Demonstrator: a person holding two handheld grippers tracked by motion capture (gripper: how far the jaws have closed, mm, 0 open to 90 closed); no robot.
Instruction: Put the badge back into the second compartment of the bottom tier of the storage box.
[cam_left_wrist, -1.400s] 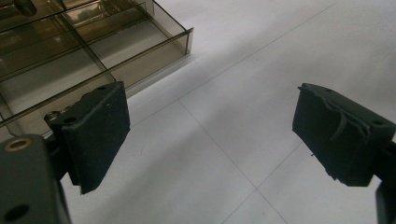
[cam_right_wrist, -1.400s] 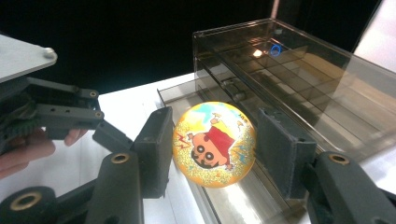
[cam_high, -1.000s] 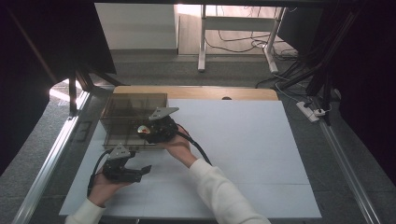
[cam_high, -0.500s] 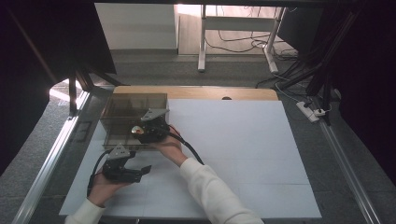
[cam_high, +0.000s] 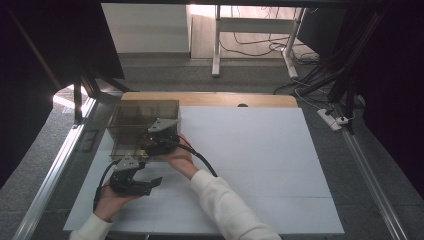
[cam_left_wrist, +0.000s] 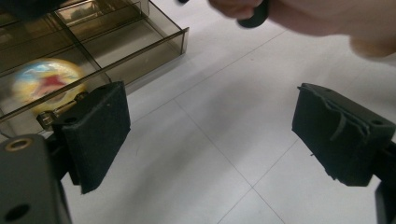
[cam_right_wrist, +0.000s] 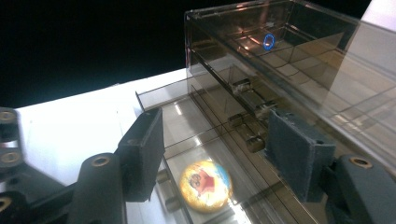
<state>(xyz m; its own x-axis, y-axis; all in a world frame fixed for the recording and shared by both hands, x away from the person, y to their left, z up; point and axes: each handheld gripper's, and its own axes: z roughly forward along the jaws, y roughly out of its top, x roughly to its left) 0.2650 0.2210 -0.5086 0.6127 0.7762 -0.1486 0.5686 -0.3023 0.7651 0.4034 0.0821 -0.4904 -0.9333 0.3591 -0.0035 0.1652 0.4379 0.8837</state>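
Right gripper (cam_right_wrist: 210, 154): its jaws have just been opening and now stand apart over a compartment of the box, nothing pressed between the pads; the ball lies below the gap, seemingly just let go there.
Right pads (cam_right_wrist: 299, 156): grey, felt-like foam on black hinged arms, soft enough to hold a smooth round thing without marking it.
Ball (cam_right_wrist: 206, 185): small, glossy, yellow with a red and blue print; resting on the compartment floor near the box's front corner, also seen through the wall in the left gripper view (cam_left_wrist: 46, 81).
Organizer box (cam_high: 142, 127): smoky see-through plastic, thin straight dividers forming rectangular cells, lid raised on small metal hinges (cam_right_wrist: 254, 140), which leaves the cells reachable from above.
Left gripper (cam_left_wrist: 210, 135): jaws wide apart and empty, black foam pads worn at the edges; lying low on the table in front of the box, seemingly waiting.
Table cover (cam_high: 250, 165): matte white sheets with faint seams, over a wooden top.
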